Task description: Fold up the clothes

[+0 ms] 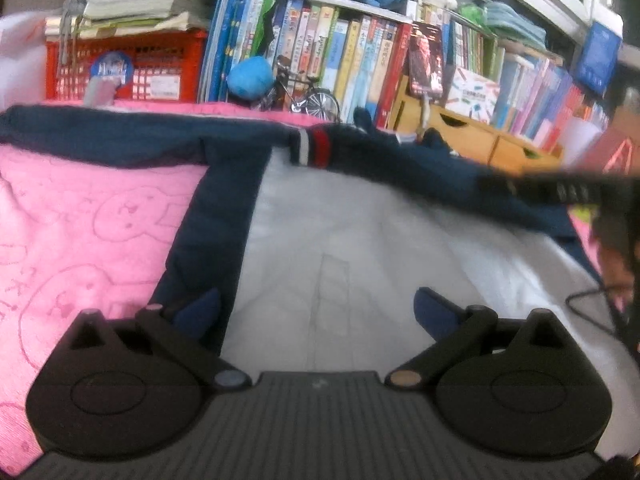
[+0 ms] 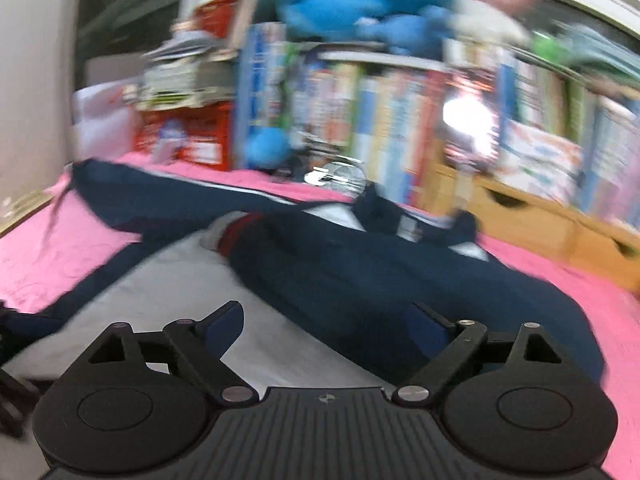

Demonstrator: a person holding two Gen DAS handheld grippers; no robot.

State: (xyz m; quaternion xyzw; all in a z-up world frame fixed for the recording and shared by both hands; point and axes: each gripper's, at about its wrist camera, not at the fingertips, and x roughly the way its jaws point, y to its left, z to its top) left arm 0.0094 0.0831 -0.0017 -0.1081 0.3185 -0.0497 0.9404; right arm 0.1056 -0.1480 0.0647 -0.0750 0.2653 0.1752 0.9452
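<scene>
Navy-and-white jacket (image 1: 360, 240) spread on pink blanket (image 1: 80, 220), left tongs (image 1: 316, 312) open above its white panel, right tongs (image 2: 324, 320) open, empty, navy sleeve (image 2: 360, 280) at 12 o'clock

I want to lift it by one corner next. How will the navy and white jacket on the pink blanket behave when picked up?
Probably floppy: the navy and white jacket lies flat, its navy sleeve draped limply across the white body. A corner lift would likely let the rest sag and trail. It may drag rather than slide on the textured pink blanket.
</scene>
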